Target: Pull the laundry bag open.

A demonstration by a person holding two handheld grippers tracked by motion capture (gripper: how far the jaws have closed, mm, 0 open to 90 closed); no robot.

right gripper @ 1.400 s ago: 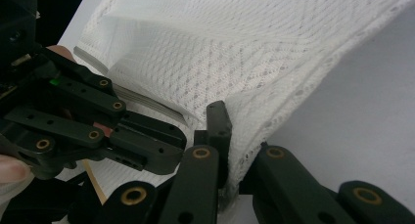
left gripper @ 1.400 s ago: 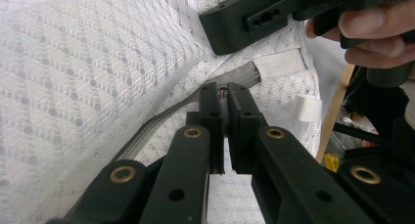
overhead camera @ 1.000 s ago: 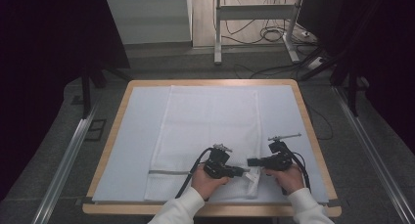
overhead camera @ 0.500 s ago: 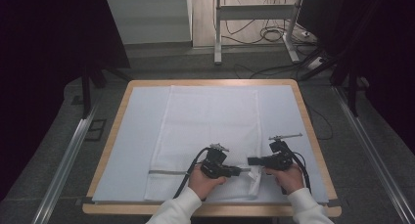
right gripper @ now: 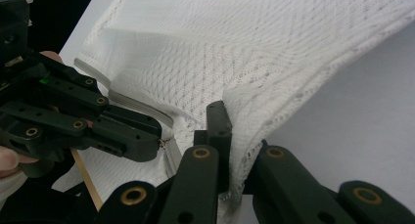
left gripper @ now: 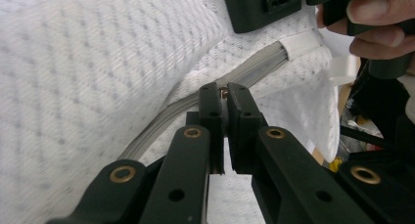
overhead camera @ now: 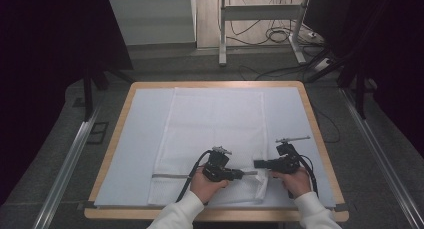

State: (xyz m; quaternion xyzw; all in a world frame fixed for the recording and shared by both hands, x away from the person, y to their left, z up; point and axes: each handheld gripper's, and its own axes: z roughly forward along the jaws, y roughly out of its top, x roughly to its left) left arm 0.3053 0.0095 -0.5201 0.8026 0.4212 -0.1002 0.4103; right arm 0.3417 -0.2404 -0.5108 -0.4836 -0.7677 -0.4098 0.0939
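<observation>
A white mesh bag [overhead camera: 215, 124] lies flat on the table, with a grey zipper [overhead camera: 170, 176] across its near end. My left gripper [overhead camera: 241, 174] points right at the bag's near right corner. In the left gripper view it [left gripper: 225, 94] is shut on the small brass zipper pull [left gripper: 223, 91]. My right gripper [overhead camera: 257, 164] points left, facing the other one. Its jaws [right gripper: 230, 131] are shut on a raised fold of the bag's mesh [right gripper: 235, 53], and the fabric hides one jaw. The left gripper [right gripper: 147, 141] sits close by in that view.
The bag rests on a pale mat [overhead camera: 140, 139] over a wood-rimmed table [overhead camera: 315, 134]. A metal rail [overhead camera: 70, 164] runs along the floor at each side. Beyond the far edge stand a desk frame [overhead camera: 222, 34] and loose cables [overhead camera: 280, 36].
The left gripper has shifted slightly to the left along the zipper line. The right gripper has stayed where it was, still holding the mesh.
</observation>
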